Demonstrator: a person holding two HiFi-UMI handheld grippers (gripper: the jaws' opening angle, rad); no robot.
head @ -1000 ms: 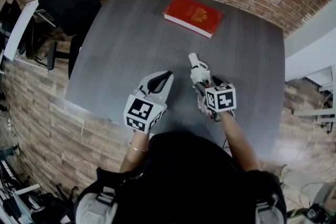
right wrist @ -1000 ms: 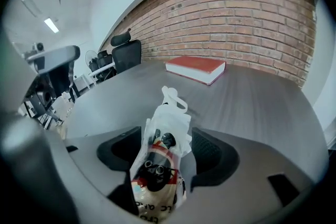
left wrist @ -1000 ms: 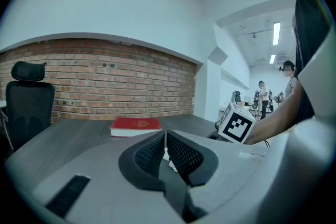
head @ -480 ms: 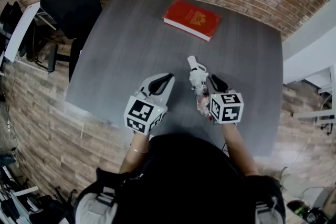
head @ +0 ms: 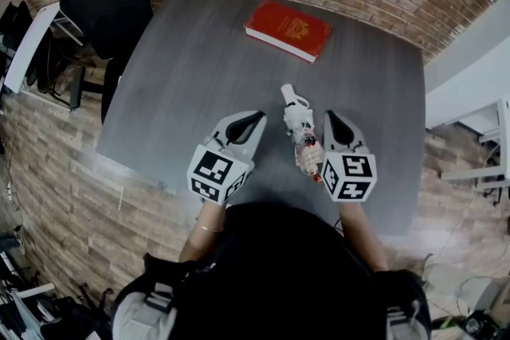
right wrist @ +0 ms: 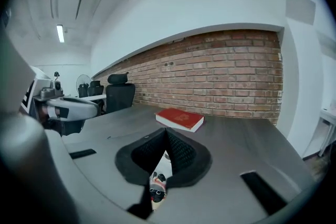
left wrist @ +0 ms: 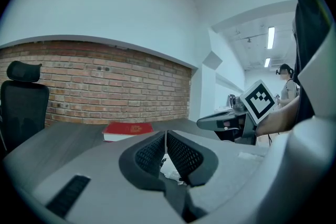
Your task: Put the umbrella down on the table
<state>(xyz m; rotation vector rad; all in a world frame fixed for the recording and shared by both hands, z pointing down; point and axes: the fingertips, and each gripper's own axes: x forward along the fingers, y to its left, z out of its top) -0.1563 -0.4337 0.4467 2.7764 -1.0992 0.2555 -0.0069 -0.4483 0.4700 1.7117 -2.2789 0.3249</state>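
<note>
Umbrella (head: 301, 136) lies on surface (head: 187, 76) between left hand-held gripper (head: 253, 118), jaws together, and right hand-held gripper (head: 331, 118), jaws just closed; both empty. Red book (head: 288, 29) beyond, its gold cover print illegible.

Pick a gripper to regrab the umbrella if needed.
Right, probably. The right gripper sits alongside the umbrella, which shows just under its jaws in its own view; they have just closed, empty. The left gripper, also shut, sits slightly farther off.

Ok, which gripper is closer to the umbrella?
The right gripper: from above it sits right alongside the umbrella, while bare table shows between the umbrella and the left gripper.
</note>
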